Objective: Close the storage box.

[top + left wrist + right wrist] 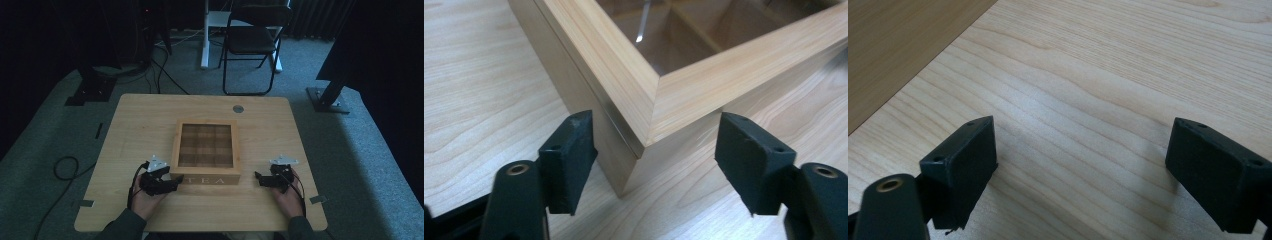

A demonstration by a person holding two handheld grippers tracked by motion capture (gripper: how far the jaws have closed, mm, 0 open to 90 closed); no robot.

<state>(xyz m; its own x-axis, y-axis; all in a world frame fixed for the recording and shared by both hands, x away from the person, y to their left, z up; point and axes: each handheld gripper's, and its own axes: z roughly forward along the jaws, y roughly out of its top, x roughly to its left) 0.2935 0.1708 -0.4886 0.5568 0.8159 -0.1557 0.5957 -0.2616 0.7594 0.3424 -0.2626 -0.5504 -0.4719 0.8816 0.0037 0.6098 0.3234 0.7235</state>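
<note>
A wooden tea box [205, 150] with a glass-paned lid and "TEA" on its front stands in the middle of the table. My left gripper [172, 183] is at the box's front left corner, open. In the left gripper view that corner of the box [644, 100] sits between the two spread jaws of the left gripper [656, 165], and neither pad touches the wood. My right gripper [258, 178] rests on the table a little to the right of the box, open. In the right gripper view the right gripper [1083, 175] has bare tabletop between its jaws.
The light wooden table [135, 120] has a round grey cable grommet [238, 108] behind the box. A black folding chair [252, 42] and stand bases sit on the carpet beyond the table. Cables lie on the floor at the left.
</note>
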